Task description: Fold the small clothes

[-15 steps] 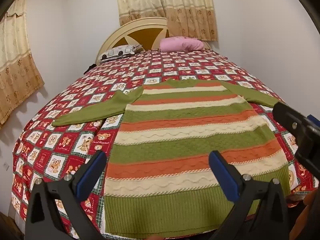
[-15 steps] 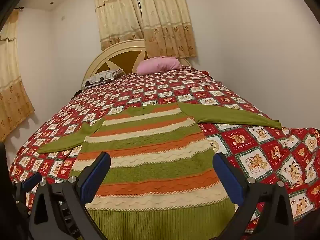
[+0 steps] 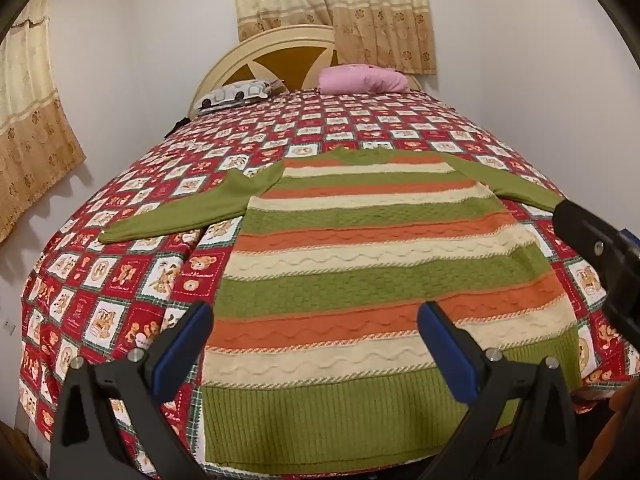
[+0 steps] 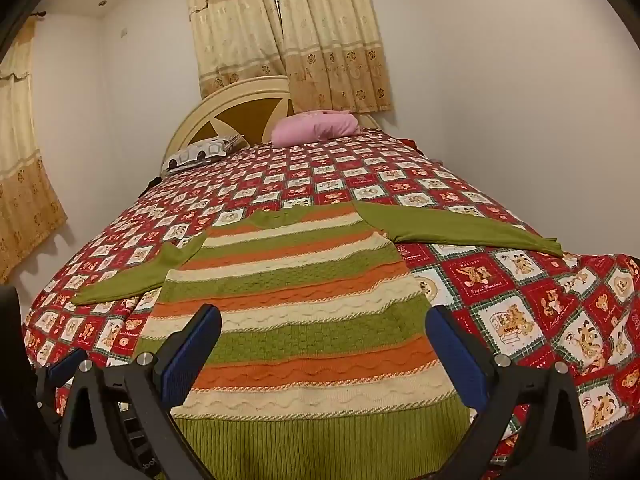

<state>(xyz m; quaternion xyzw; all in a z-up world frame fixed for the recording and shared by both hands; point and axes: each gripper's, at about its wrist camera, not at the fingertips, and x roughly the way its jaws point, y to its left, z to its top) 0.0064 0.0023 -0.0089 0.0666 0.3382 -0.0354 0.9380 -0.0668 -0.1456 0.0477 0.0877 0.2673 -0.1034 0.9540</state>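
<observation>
Now the striped sweater [image 3: 360, 280] lies flat on the bed [image 3: 120, 280] with sleeves spread, both the left gripper [image 3: 316, 344] and right gripper [image 4: 324, 352] hang wide open and empty, so each should pinch a sleeve end first.

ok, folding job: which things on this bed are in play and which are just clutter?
In play:
- striped sweater, spread flat, sleeves out
- left gripper, open, holding nothing
- right gripper, open, holding nothing

Just lying about:
- pink pillow by the headboard
- patterned pillow beside it
- bedspread, only the work surface
</observation>
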